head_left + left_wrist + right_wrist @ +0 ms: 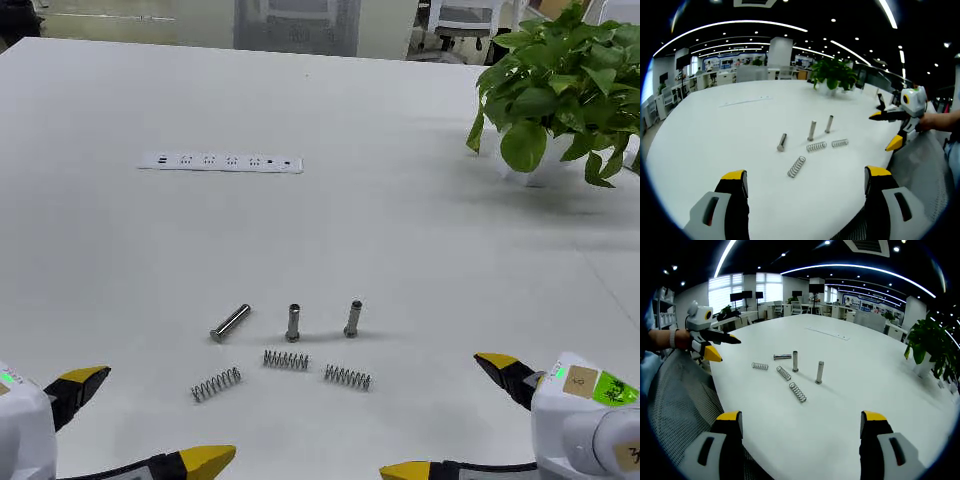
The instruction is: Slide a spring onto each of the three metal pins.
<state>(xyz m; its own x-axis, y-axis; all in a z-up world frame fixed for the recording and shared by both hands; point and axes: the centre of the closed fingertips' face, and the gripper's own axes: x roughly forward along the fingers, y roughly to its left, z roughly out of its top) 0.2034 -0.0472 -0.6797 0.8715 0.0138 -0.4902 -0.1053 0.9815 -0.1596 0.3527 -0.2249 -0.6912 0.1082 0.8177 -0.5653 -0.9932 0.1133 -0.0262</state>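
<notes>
Left gripper (145, 420) and right gripper (450, 415) hover over near edge of desk (420, 250), jaws wide, holding nothing. Just ahead, three springs (286, 359) lie flat, axes roughly crosswise. Behind them, left pin (230, 322) lies flat, diagonal; middle pin (293, 322) and right pin (353, 318) stand upright. Power strip (220, 161) farther back.

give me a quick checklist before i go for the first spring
1. Left gripper open and empty: ok.
2. Right gripper open and empty: ok.
3. Left spring, middle spring, right spring lie loose, apart: ok.
4. Middle pin and right pin stand upright: ok.
5. Left pin upright: not ok, it lies on its side.
6. All three pins bare: ok.
</notes>
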